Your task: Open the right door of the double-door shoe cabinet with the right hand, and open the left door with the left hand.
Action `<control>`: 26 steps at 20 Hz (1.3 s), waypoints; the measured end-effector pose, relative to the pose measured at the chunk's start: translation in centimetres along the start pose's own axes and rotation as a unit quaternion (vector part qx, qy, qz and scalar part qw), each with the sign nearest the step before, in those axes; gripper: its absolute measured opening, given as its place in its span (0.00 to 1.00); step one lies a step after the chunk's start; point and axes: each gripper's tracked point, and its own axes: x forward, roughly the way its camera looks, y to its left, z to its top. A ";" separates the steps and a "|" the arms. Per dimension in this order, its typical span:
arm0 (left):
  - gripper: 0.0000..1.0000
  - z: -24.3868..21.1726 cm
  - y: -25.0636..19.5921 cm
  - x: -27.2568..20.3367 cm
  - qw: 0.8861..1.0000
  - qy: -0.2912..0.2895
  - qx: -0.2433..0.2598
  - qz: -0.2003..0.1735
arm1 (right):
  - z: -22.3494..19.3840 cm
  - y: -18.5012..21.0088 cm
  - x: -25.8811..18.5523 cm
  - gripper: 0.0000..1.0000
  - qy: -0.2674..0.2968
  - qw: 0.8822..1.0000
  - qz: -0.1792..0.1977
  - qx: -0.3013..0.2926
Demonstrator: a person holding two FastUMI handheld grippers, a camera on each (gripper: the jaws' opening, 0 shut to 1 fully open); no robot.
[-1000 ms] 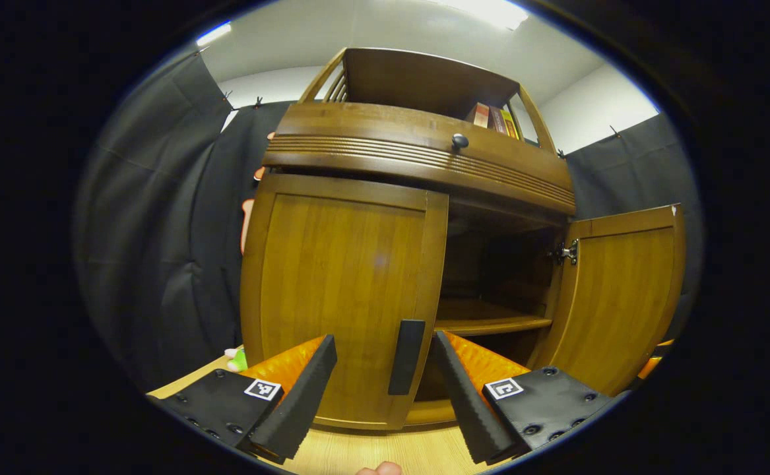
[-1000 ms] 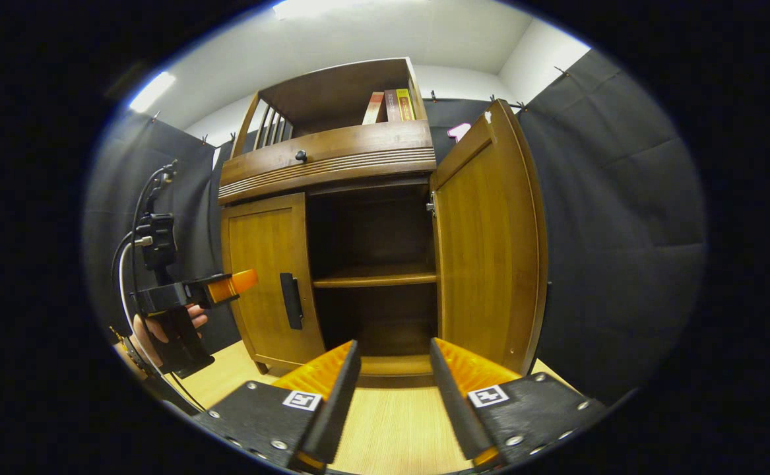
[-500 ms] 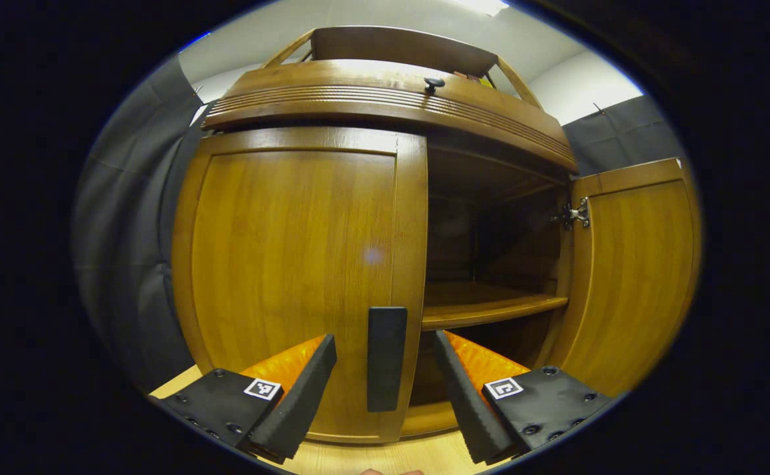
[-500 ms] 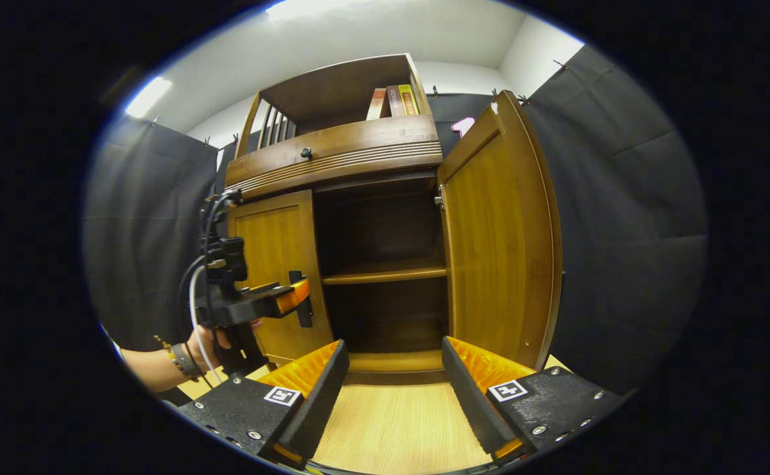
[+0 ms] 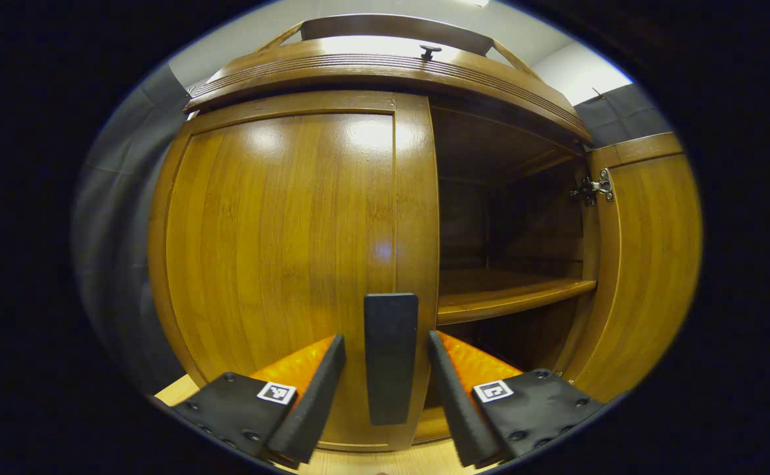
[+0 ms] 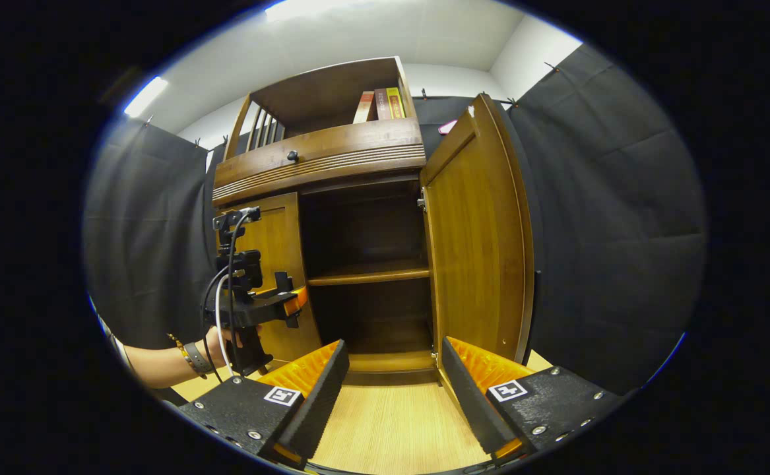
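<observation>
**Right door done, left door next**

Right door (image 6: 477, 244) of shoe cabinet (image 6: 332, 155) stands swung wide, shelf inside exposed; that half looks finished. Left door (image 5: 279, 251) is flush shut. Left gripper (image 5: 385, 389) sits w/ fingers spread either side of the black handle (image 5: 390, 356), not yet pinching. Right gripper (image 6: 394, 402) hangs spread & empty, well apart from cabinet. Left to do: grip handle, pull open.

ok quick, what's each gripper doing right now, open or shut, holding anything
Left gripper: open, fingers either side of the left door's handle, not pressing it.
Right gripper: open, holding nothing.
</observation>
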 end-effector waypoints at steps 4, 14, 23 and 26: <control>0.39 0.1 -0.5 -0.2 1.000 0.001 -0.015 -0.006 | 0.0 -0.3 0.1 0.88 0.003 1.000 -0.001 0.004; 0.31 0.3 -0.4 -4.3 1.000 0.018 -0.016 -0.012 | -0.5 0.6 -0.4 0.88 0.013 1.000 0.010 -0.005; 0.32 0.6 2.1 -13.0 1.000 0.026 -0.017 0.005 | -1.0 1.9 -0.1 0.88 0.021 0.999 0.034 -0.012; 0.31 0.8 3.7 -15.5 0.999 0.021 -0.023 0.024 | -1.2 3.1 0.5 0.88 0.024 0.998 0.053 -0.011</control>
